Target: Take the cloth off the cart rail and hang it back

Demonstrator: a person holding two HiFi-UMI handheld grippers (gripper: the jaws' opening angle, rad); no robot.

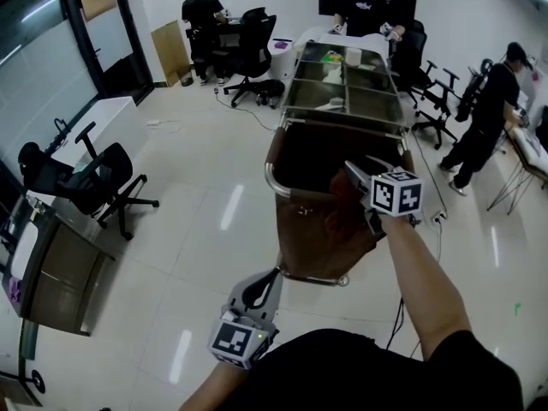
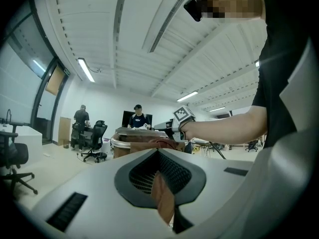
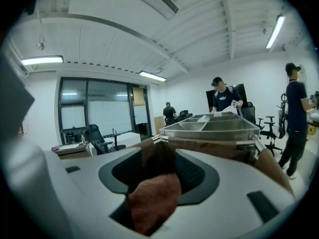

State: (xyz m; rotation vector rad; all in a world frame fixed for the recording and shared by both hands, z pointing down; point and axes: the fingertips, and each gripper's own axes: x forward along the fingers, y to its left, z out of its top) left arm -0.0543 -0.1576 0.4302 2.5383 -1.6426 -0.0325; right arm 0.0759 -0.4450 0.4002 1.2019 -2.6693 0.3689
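A reddish-brown cloth (image 1: 344,217) lies bunched over the near end of the cart, by its chrome rail (image 1: 271,181). My right gripper (image 1: 358,185) is at the cloth from the right. In the right gripper view a lump of cloth (image 3: 149,200) sits loosely between its jaws (image 3: 155,180), which stand wide apart. My left gripper (image 1: 261,288) is low, just in front of the cart's near lower bar (image 1: 318,279). In the left gripper view a narrow brown strip of cloth (image 2: 162,199) is pinched between its jaws (image 2: 160,188).
The cart's steel top tray (image 1: 342,84) with compartments stretches away from me; a brown bag (image 1: 304,157) hangs in its near frame. Office chairs (image 1: 94,182) and a desk stand left. People stand at the far end (image 1: 366,7), back left (image 1: 201,15) and right (image 1: 488,114).
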